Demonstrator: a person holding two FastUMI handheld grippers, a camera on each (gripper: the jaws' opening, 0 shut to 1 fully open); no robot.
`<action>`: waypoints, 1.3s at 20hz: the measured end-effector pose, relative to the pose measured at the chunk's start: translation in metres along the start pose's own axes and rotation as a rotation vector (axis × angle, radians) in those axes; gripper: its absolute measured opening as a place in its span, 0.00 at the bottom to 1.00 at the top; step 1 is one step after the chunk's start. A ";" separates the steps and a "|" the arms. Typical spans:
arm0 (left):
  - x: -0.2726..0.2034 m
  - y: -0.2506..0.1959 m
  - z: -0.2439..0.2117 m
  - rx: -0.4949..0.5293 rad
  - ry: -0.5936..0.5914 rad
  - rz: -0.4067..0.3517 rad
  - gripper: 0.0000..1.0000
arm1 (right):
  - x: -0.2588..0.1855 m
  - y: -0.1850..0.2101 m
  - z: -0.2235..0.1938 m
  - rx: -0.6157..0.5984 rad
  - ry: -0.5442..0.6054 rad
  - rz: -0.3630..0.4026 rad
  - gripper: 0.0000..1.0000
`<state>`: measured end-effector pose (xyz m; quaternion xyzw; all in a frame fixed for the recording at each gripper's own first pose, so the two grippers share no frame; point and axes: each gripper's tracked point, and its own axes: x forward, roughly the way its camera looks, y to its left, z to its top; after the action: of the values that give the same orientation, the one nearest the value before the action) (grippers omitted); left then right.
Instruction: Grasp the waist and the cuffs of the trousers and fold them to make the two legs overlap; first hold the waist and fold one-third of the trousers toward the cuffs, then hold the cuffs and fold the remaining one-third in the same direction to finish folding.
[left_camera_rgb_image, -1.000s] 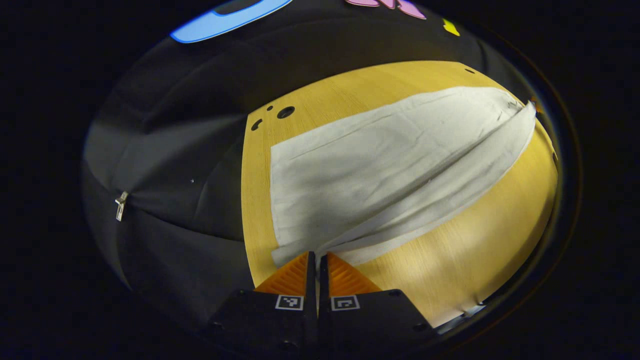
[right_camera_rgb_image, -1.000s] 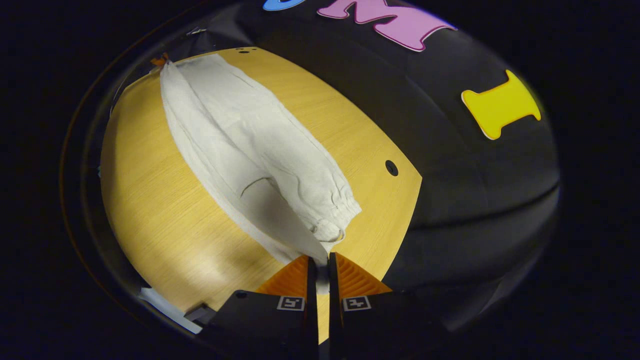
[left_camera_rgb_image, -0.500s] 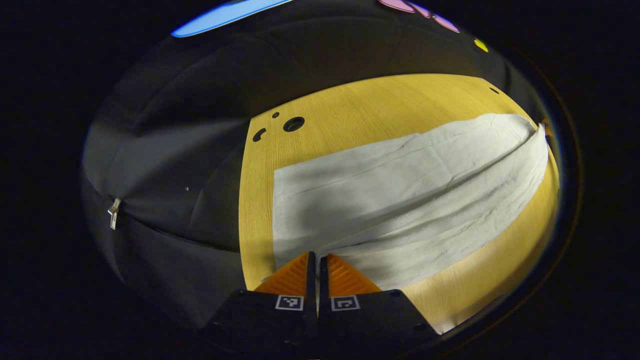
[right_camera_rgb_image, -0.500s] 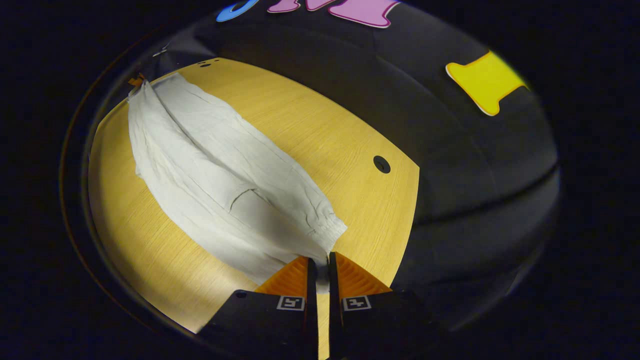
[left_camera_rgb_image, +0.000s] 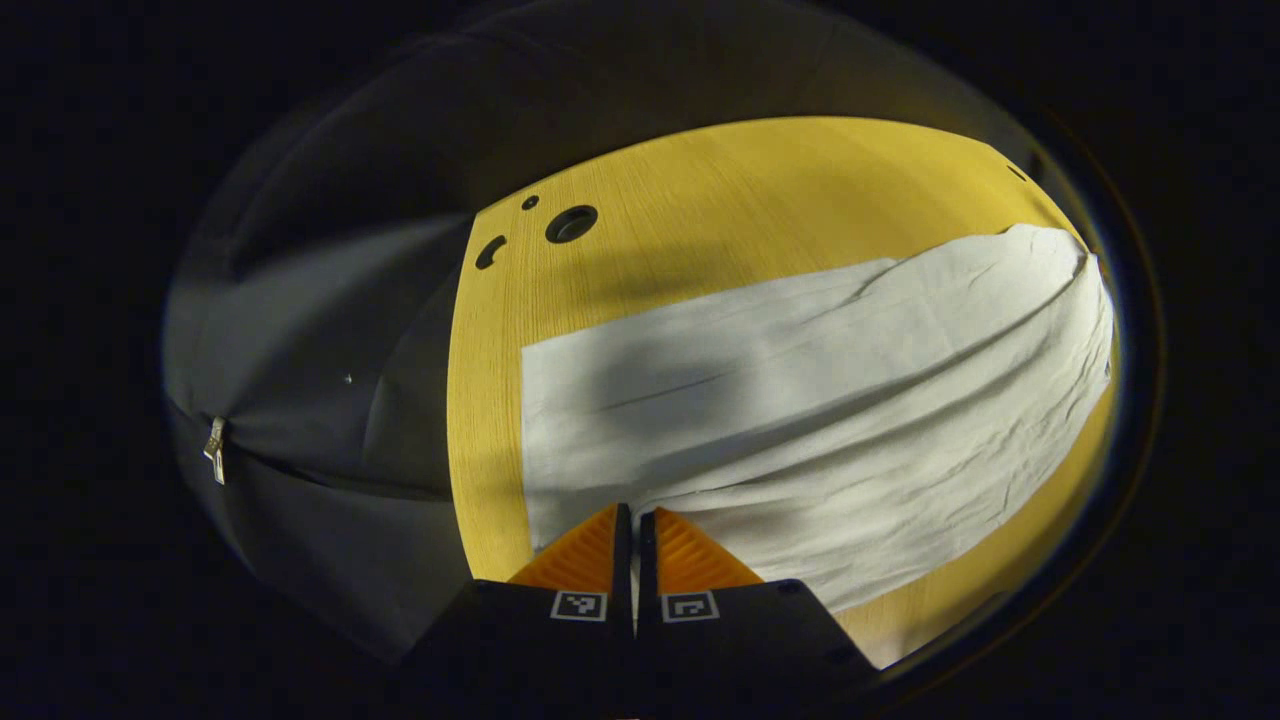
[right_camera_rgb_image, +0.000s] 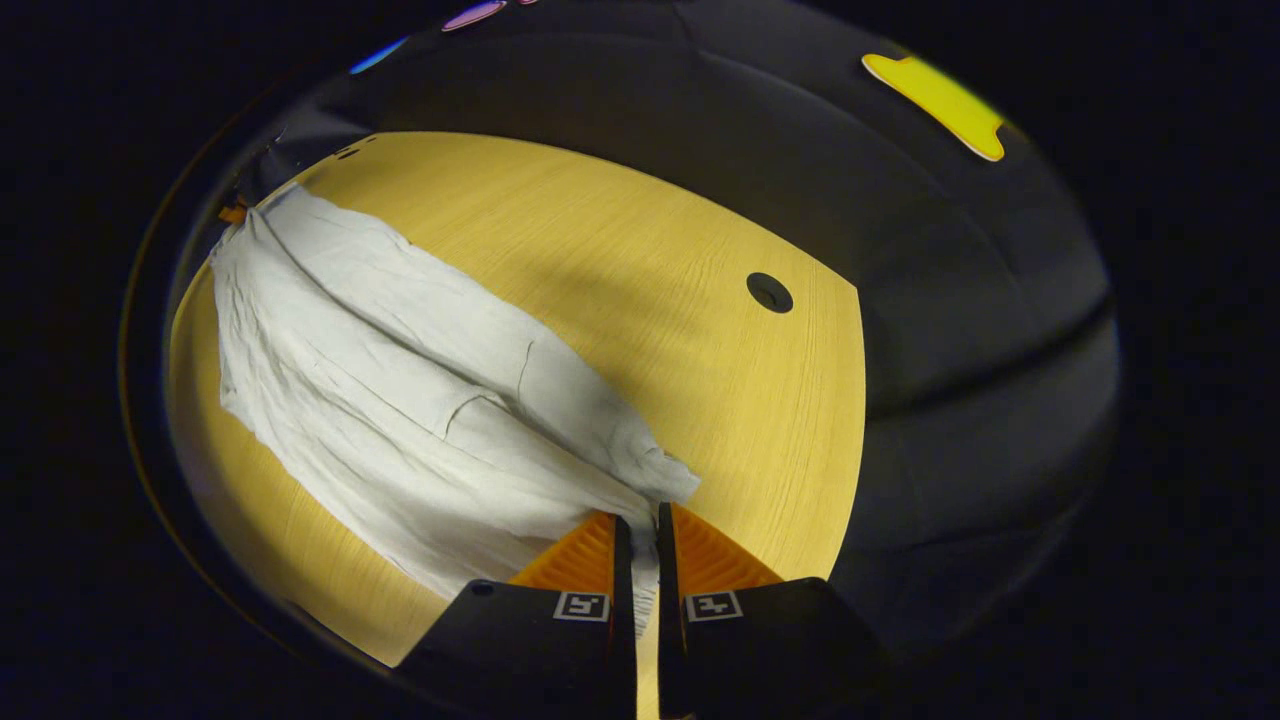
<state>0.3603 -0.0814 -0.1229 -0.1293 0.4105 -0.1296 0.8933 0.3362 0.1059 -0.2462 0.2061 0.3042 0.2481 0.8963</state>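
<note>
The white trousers (left_camera_rgb_image: 800, 400) lie long and flat on the yellow wooden table (left_camera_rgb_image: 720, 190). One leg is folded over the other, so the two legs lie on top of each other. The cloth has many small wrinkles.

In the left gripper view, the left gripper (left_camera_rgb_image: 634, 515) is at the near corner of the straight end of the trousers, close to the table's edge. Its two fingers are pressed together, with only a thin gap, and the cloth edge runs in between them. It is pinching the trousers.

In the right gripper view, the right gripper (right_camera_rgb_image: 637, 520) is at the other end of the trousers (right_camera_rgb_image: 400, 400), where the cloth is bunched up. Its fingers are close together too, and a bit of white cloth shows in the gap between them. It is also pinching the trousers.

Round dark holes (left_camera_rgb_image: 571, 223) sit in the table near its corner. Another hole (right_camera_rgb_image: 769, 292) shows on bare wood beside the trousers.
</note>
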 end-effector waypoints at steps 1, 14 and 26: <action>0.003 0.000 0.000 -0.004 0.009 0.006 0.06 | 0.003 -0.001 0.002 0.022 0.002 -0.001 0.13; -0.007 0.021 -0.007 -0.113 -0.060 0.073 0.93 | -0.053 -0.020 0.008 0.985 -0.269 0.032 0.80; -0.073 0.023 -0.032 -0.422 -0.263 -0.013 0.98 | -0.063 0.025 -0.075 1.553 -0.241 0.015 0.86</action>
<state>0.2929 -0.0392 -0.0996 -0.3315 0.3078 -0.0290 0.8914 0.2361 0.1060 -0.2603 0.8012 0.2899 -0.0537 0.5207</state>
